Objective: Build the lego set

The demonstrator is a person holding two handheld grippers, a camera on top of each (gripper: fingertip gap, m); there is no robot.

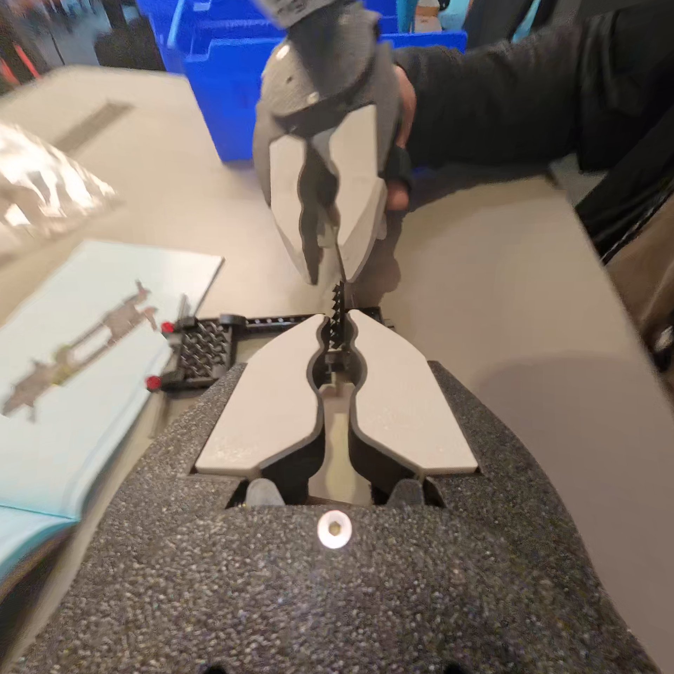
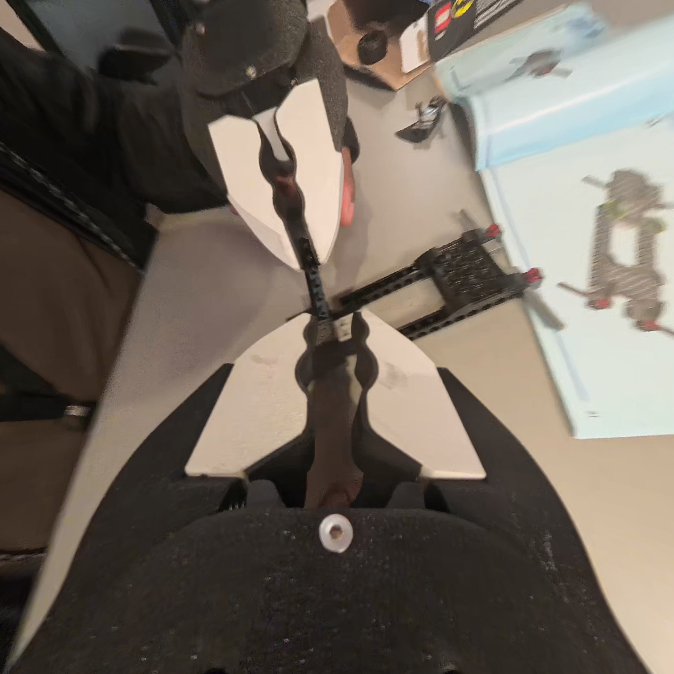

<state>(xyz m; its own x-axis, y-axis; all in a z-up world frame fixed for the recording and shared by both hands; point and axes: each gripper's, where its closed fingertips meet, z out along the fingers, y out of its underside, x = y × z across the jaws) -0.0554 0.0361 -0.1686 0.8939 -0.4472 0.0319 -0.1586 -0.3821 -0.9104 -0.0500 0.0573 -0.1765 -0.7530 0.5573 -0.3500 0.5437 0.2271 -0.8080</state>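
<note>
A thin black toothed beam [image 1: 337,306] runs between the two grippers above the beige table [image 1: 474,291]. My left gripper [image 1: 337,321] is shut on one end of it. The right wrist view shows the same: the left gripper [image 2: 310,260] pinches the beam [image 2: 313,288]. My right gripper [image 2: 333,322] stands open around the other end. The beam lies against one pad, with a gap and a small grey piece [image 2: 343,330] toward the other. In the left wrist view the right gripper [image 1: 332,279] has its tips apart.
A black lattice frame with red pins [image 1: 204,350] [image 2: 463,277] lies on the table beside a light blue open booklet [image 1: 91,346] [image 2: 601,291]. Blue bins [image 1: 233,91] stand behind. A clear plastic bag [image 1: 43,182], a cardboard box [image 2: 456,22] and loose dark parts [image 2: 423,120] lie around. The grippers are tip to tip, or close to it.
</note>
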